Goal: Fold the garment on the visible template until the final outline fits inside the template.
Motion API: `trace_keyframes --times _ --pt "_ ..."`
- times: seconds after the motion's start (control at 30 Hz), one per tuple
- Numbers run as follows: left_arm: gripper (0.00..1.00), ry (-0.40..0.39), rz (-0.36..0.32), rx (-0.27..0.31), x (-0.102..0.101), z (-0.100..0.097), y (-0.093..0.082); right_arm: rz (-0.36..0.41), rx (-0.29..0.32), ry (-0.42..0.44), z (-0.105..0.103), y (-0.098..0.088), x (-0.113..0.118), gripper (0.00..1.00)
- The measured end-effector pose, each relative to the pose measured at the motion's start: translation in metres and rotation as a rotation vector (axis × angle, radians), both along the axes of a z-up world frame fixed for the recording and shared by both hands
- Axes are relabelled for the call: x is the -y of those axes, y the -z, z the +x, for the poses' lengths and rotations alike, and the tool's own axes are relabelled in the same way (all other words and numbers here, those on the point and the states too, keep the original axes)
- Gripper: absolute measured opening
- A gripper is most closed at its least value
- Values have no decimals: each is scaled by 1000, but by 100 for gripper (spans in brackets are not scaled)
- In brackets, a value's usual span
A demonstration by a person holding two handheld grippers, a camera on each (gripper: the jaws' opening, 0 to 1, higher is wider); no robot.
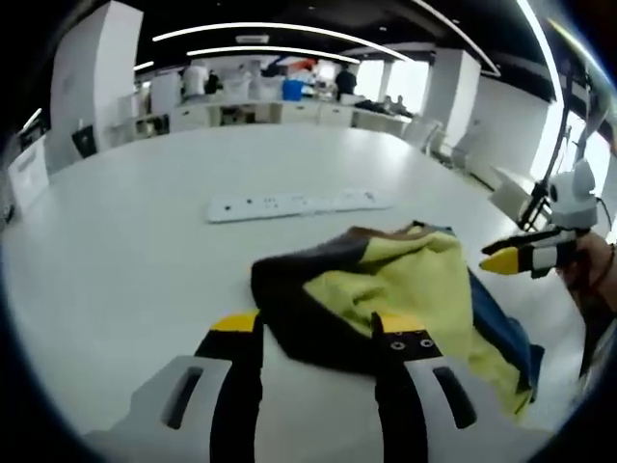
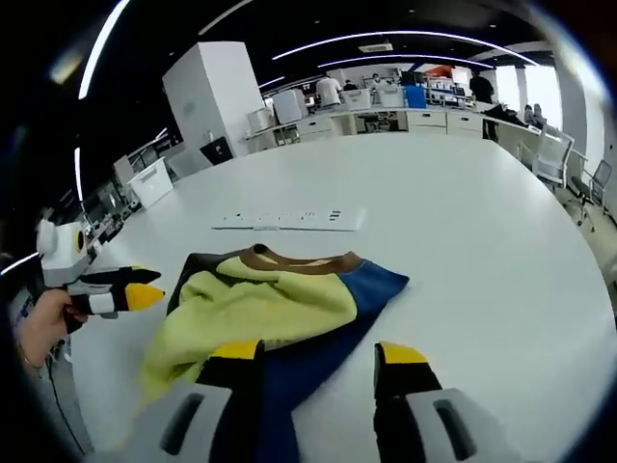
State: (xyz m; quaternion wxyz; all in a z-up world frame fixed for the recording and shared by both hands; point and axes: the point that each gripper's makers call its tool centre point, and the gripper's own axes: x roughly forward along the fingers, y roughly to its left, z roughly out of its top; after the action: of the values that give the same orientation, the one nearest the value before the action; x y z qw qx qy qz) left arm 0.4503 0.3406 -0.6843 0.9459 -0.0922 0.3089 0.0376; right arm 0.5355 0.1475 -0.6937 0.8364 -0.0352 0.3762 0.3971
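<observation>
Surface (image 1: 116, 260): big white rounded top, plain and glossy, inside an open-plan office with white pillars, curved ceiling light strips, counters and people at the far wall. Chairs (image 2: 554, 154) stand along the far right edge in the right gripper view. A flat white strip with small dark marks (image 1: 299, 204) lies on the surface just beyond the garment, apart from it.

Garment (image 2: 280, 299) sits on the near part of the surface, crumpled and partly folded: yellow panel on top, blue panel under and to one side, dark part at the other side, brown collar band (image 2: 294, 260) at its far edge. In the right gripper view the collar points away from the camera, and the long axis runs from near left to far right. Template outline cannot be made out under it.

Bare white surface lies open all around: wide to the far side and to the right in the right gripper view, wide to the left in the left gripper view.

Left tool (image 1: 318, 333): jaws apart, right jaw tip over the garment's dark and yellow edge, nothing clamped. Right tool (image 2: 318, 362): jaws apart, left jaw over the yellow and blue cloth, right jaw over bare surface, nothing clamped.
</observation>
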Motion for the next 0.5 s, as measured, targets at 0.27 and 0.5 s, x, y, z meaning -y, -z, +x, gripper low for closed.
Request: trace_keyframes --times 0.27,0.5 --pt "33 -27 1 -20 3 0 10 -26 -31 33 -13 10 4 35" --pt "27 -87 -22 -64 8 -3 19 -2 -101 78 -22 20 3 26"
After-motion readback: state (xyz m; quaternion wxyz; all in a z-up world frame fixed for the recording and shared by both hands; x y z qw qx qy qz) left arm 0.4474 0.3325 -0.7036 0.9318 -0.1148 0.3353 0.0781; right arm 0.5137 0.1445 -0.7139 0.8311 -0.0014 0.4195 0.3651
